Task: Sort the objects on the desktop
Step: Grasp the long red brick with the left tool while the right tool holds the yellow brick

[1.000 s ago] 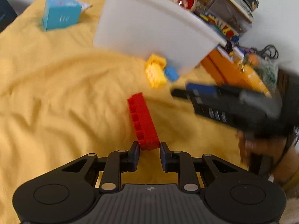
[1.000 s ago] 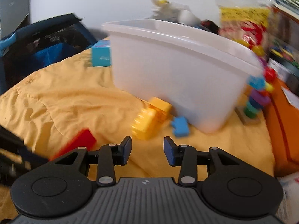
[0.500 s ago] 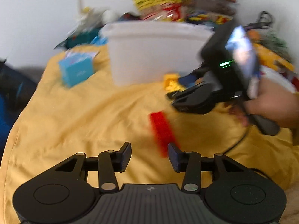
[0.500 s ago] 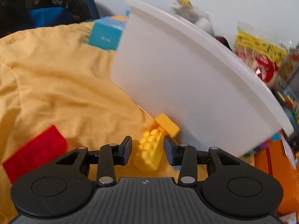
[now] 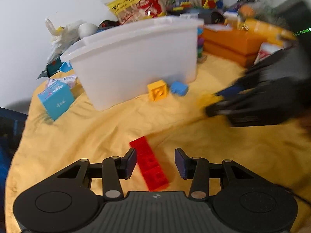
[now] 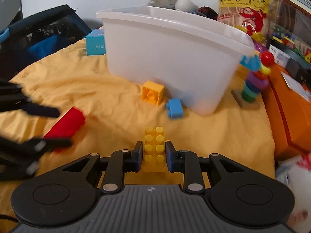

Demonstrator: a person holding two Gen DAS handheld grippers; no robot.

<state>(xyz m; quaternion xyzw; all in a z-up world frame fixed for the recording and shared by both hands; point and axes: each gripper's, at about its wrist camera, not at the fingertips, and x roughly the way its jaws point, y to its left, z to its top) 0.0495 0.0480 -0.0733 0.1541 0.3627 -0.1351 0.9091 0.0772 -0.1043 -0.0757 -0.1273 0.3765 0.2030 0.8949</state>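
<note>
- Building bricks lie on a yellow cloth (image 5: pixel 81 136): four in all, counted as one long yellow brick (image 6: pixel 154 151), one red brick (image 5: pixel 149 165), one yellow cube brick (image 5: pixel 157 92) and one small blue brick (image 5: pixel 179 88).
- Right gripper (image 6: pixel 153 156) is clamped on the long yellow brick, studs facing up, pads touching both its sides.
- Left gripper (image 5: pixel 155 162) is spread wide, and the red brick lies on the cloth between its fingers, touching neither.
- One white bin (image 5: pixel 136 58) stands toward the far edge of the cloth; the yellow cube brick and the blue brick sit just beside its near wall.
- One light-blue box (image 5: pixel 56 100) rests near the cloth's left edge; its print is too small to read.
- A yellow-and-red snack bag (image 6: pixel 245 5) behind the bin carries writing that cannot be read.
- Only the right wrist view shows a ring-stacking toy (image 6: pixel 252 85) clearly, beside the bin's right end, and the studs of the held brick.
- Only the left wrist view shows the orange boxes (image 5: pixel 233 44) whole, stacked two high.
</note>
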